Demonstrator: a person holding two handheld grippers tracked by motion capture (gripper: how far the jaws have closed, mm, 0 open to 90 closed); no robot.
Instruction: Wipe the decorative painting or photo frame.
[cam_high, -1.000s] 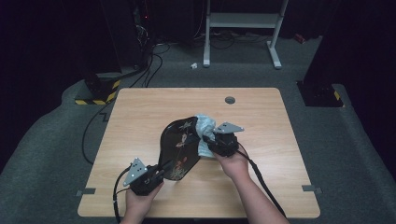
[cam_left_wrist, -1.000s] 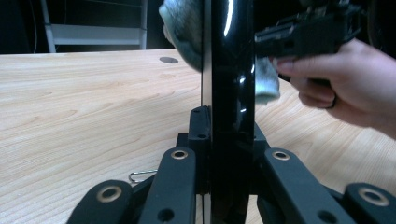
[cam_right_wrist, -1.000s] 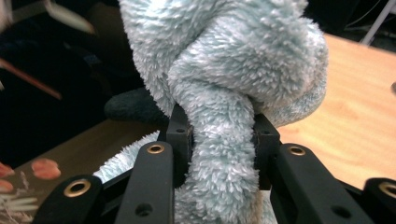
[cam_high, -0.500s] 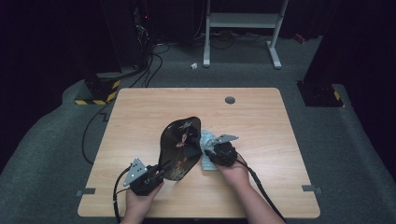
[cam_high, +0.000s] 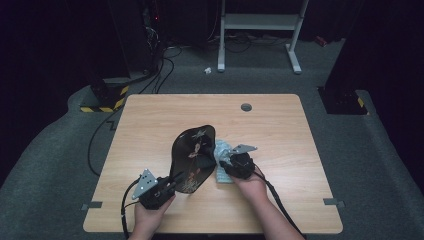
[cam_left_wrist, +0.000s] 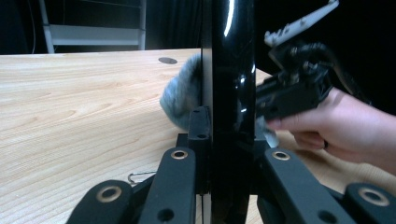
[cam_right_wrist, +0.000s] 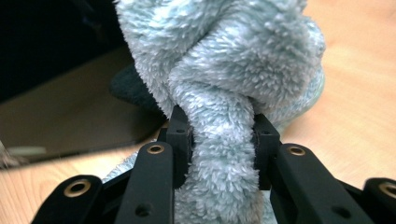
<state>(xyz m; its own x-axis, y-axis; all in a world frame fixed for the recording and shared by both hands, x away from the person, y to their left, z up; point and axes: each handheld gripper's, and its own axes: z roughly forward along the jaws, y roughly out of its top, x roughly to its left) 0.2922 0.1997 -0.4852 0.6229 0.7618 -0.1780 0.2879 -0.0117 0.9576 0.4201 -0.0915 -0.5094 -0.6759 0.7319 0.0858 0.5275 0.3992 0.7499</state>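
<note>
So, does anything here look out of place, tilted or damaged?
Nothing looks damaged or spilled. The black tray stands tilted on its edge, but the left gripper clamps its rim, and the right gripper presses a bunched blue cloth against it.

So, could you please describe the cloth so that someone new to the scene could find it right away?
Start at the wooden table and go to the glossy black tray standing on edge near its middle. On the tray's right side, bunched in the right tongs, is the cloth. It is the one soft, fluffy, pale blue thing there, beside hard black parts.
</note>
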